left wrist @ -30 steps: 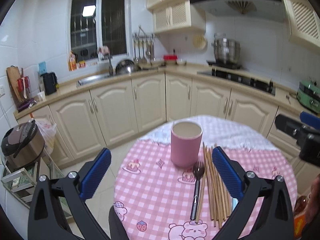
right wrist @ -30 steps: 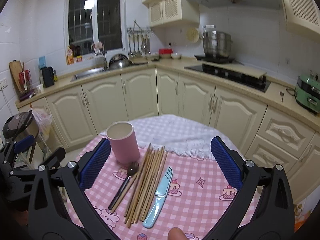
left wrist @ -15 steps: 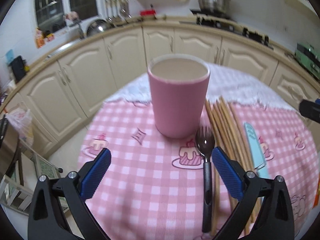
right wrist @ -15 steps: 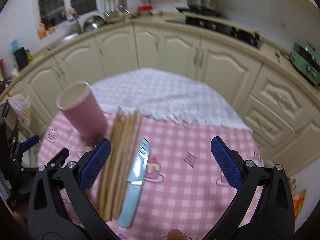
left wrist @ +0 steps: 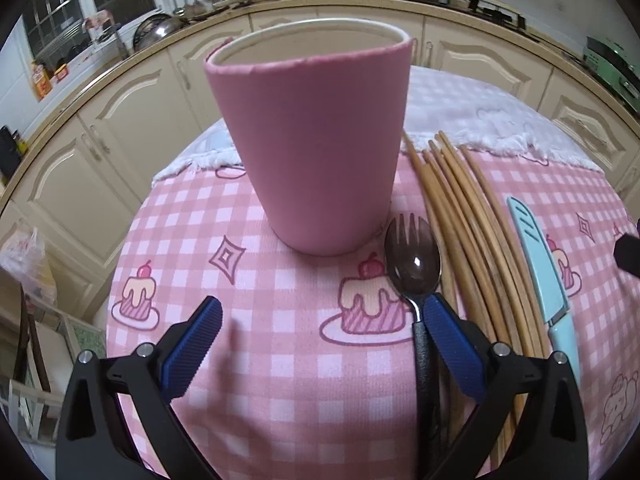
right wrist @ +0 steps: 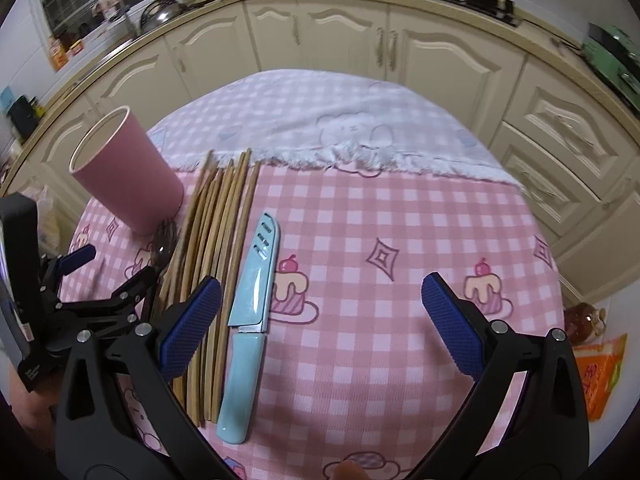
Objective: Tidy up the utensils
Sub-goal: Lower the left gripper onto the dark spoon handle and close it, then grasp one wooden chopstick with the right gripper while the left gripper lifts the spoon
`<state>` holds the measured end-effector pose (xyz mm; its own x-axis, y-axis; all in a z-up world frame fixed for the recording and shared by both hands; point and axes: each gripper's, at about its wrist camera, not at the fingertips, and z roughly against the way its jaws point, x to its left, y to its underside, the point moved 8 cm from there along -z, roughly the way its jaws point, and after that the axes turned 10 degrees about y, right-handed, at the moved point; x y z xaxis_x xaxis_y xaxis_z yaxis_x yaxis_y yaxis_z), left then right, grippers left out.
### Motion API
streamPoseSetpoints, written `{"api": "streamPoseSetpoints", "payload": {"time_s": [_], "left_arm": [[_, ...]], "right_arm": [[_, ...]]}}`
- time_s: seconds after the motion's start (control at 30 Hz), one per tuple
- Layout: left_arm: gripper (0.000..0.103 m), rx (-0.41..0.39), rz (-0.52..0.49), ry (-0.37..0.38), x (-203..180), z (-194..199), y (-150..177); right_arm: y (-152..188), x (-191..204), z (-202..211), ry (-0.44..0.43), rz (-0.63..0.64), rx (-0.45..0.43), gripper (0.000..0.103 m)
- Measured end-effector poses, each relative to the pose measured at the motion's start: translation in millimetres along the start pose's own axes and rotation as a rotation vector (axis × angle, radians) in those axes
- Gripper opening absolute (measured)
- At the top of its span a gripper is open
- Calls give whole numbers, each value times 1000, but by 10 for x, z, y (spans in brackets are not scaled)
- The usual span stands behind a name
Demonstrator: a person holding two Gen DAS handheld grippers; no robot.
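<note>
I hold my left tongs (left wrist: 318, 334) low over the bench (left wrist: 280, 380), spread wide and gripping nothing, with the pink cup (left wrist: 316, 136) straight ahead at twelve o'clock. I judge the cup is the holder everything must end up in, so it stands upright and open-mouthed at the far edge of the pink checked cloth, where I can feed things in from the near side. The spork (left wrist: 414, 264) lies at about one o'clock, its head just beside the cup's base and its dark handle running back under my right-hand pad (left wrist: 452, 344); it is the nearest piece, so I think it goes first.

The chopsticks (right wrist: 212, 256) lie in a loose bundle just to the right of the spork, parallel, tips toward the cup, which should let me pinch several at once. The blue knife (right wrist: 250, 312) rests beyond them, handle toward me.

My right tongs (right wrist: 320, 324) hover equally wide apart and empty over bare cloth, the knife at their ten o'clock.
</note>
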<state>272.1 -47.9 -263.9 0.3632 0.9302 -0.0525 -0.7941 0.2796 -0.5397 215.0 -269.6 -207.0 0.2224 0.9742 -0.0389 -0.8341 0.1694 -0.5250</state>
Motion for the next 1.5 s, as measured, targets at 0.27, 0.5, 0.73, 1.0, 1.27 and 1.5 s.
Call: {"api": "streamPoseSetpoints", "payload": {"time_s": [0.27,0.5,0.73,1.0,1.27,1.5], "left_arm": [[84,43,72,-29,-260,-30,129],[30,61,51,64,-404,-11,50],[13,65,-14,173,-396,38,-8],[26,42,-28,229,-210,53,3],[26,18,-12,255,-226,0,-70],[26,19,-16,247,-253,-32,-80]], "right_arm": [[-94,211,-206,-142,171,42,98],[-134,358,-219,-194,214,54,93],[-96,580,-275,-212,151,87,62],[-138,697,-392,-172,167,134,35],[-246,684,-526,-172,175,141,24],[-325,715,-633,-144,194,144,9]]}}
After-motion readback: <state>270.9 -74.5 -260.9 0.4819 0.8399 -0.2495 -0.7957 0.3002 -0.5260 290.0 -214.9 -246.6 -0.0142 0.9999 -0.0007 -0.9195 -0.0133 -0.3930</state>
